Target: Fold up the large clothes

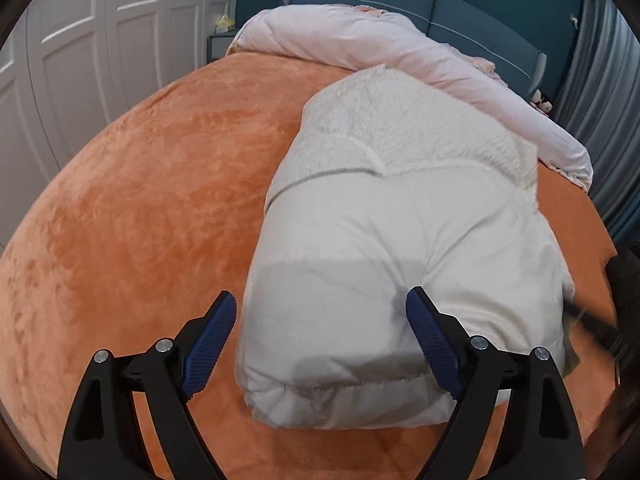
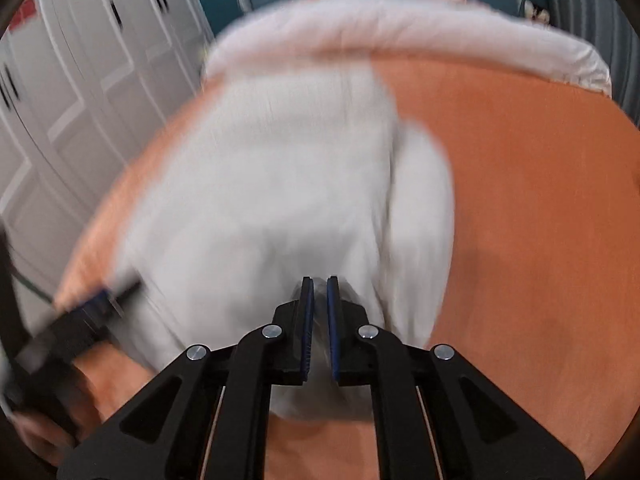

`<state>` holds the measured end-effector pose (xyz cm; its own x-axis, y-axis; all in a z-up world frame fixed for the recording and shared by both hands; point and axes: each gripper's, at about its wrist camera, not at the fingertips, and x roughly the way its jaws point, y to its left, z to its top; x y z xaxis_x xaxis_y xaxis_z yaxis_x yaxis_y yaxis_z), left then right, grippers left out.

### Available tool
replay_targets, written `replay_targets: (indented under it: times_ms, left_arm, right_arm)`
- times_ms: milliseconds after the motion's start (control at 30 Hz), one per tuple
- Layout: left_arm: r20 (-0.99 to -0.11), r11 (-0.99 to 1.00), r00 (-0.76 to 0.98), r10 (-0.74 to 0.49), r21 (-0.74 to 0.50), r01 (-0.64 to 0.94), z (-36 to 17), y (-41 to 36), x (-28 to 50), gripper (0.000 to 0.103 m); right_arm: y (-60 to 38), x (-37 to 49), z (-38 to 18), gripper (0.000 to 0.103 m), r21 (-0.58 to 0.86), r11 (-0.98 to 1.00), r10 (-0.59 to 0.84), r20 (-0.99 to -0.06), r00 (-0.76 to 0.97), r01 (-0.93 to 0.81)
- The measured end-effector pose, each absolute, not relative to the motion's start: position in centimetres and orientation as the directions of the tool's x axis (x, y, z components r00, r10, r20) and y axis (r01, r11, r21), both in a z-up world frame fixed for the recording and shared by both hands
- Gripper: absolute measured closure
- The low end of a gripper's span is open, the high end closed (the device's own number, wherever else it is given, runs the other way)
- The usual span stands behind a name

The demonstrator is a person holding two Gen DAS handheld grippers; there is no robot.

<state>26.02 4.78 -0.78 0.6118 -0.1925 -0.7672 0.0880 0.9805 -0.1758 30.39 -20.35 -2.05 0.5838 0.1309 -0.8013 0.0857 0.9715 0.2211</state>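
Bed [image 1: 132, 200] fills both views, covered in orange plush. Pink duvet [image 1: 400, 56] bunched along the far edge by the blue headboard [image 1: 460, 12]. White wardrobe doors [image 1: 100, 40] to the left.

White coat [image 1: 400, 240] lies mid-bed, folded into a thick bundle: smooth padded shell nearest the camera, fleecy lining showing on the far half. It stops just short of the duvet.

Left gripper [image 1: 320, 316]: jaws wide apart, holding nothing. Near left corner of the coat sits between the two blue pads. Left pad [image 1: 212, 344] hangs over bare orange cover, just beside the coat's edge. Right pad [image 1: 428, 340] is over the shell; contact cannot be told.

Right gripper [image 2: 318, 284]: view blurred. Jaws almost together, a narrow slit left, with a thin fold of the coat's [image 2: 260, 200] near edge pinched in it. White fabric shows in the gap and spills below the pads. The rest of the coat stretches away from the tips toward the duvet. Left gripper appears as a dark smear at the coat's left edge.
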Motion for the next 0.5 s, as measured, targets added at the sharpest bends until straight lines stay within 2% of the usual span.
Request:
replay_targets:
  times_ms: [67,100,200,233,333,500]
  left_arm:
    - [-0.773,0.977,0.601,-0.202,-0.201,0.071,-1.2,5.0,26.0,0.016]
    - [-0.776,0.977,0.598,-0.202,-0.206,0.062,-1.0,5.2,25.9,0.016]
    - [-0.764,0.980,0.618,-0.185,-0.186,0.064,0.3,5.2,24.4,0.018]
    - [-0.766,0.984,0.619,-0.174,-0.164,0.073,0.2,5.0,24.0,0.018]
    - [-0.775,0.989,0.616,-0.144,-0.130,0.069,0.0,4.6,23.3,0.018]
    - [-0.767,0.992,0.630,-0.122,-0.071,0.105,1.1,3.5,20.5,0.019]
  right_arm:
    - [-20.2,30.0,-3.6,0.099,0.191,0.977,0.106,-0.818,0.566,0.093]
    - [-20.1,29.5,-3.2,0.095,0.185,0.978,0.097,-0.820,0.564,0.101]
    - [-19.9,27.1,-0.3,0.095,0.272,0.960,0.171,-0.764,0.622,0.070]
    - [-19.5,26.7,-0.1,0.095,0.254,0.966,0.166,-0.763,0.625,0.054]
    - [-18.6,26.9,-3.5,0.094,0.105,0.993,0.061,-0.836,0.545,0.049]
    - [-18.9,23.0,-2.7,0.091,0.122,0.989,0.055,-0.832,0.552,0.087]
